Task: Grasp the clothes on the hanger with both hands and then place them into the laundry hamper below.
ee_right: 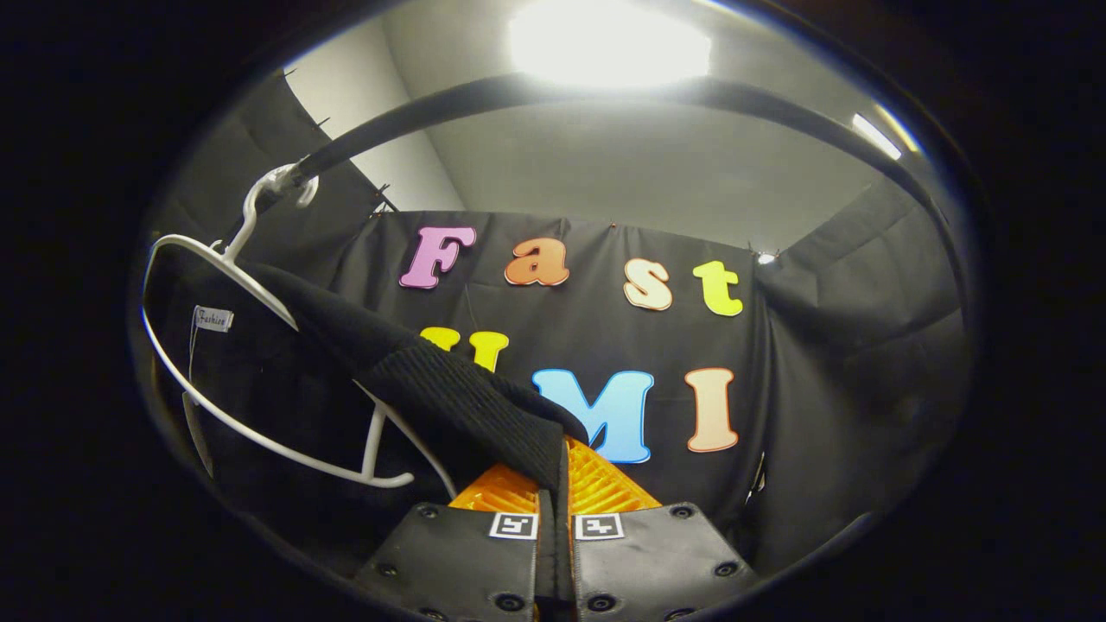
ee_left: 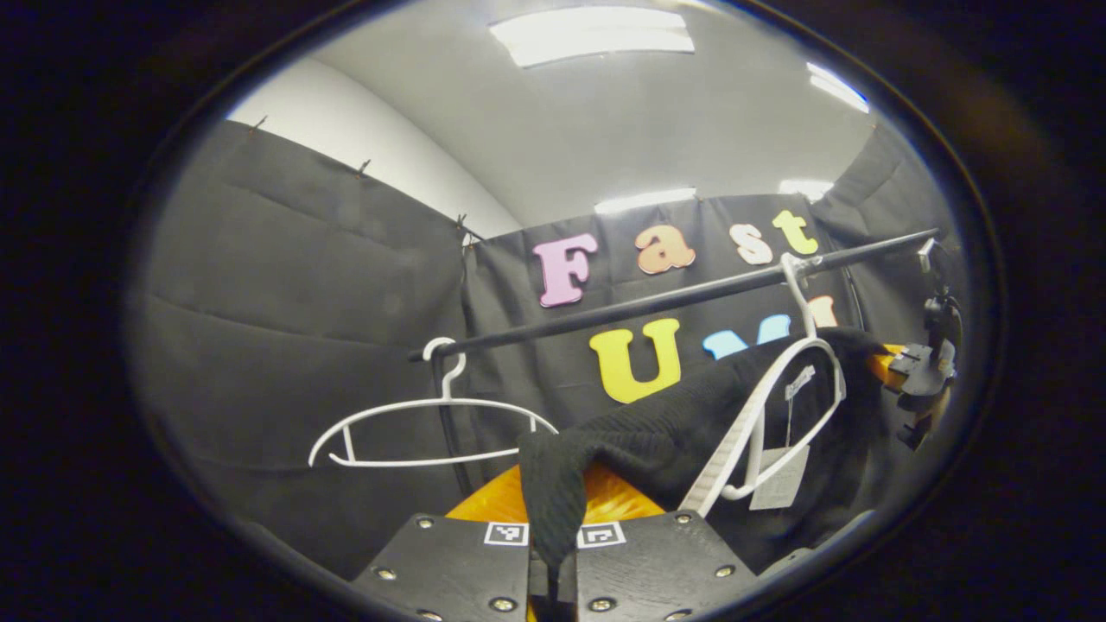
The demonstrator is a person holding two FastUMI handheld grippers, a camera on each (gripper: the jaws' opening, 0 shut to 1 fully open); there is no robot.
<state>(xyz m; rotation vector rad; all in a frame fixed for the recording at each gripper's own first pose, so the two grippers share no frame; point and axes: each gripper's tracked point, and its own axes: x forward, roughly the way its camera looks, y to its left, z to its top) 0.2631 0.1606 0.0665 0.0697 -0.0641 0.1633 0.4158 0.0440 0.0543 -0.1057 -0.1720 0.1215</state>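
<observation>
Black knit sweater point(ee_left: 683, 432) is draped on a white hanger point(ee_left: 778, 406) hooked over the rail point(ee_left: 674, 298); an empty hanger point(ee_left: 423, 428) is seen further left. Left claw point(ee_left: 553, 553) is pinched closed on one sleeve cuff, right claw point(ee_right: 553, 527) on the other. Fabric is judged soft, light, stretchy, snag-prone; shoulder grips are preferred for lift-off.
</observation>
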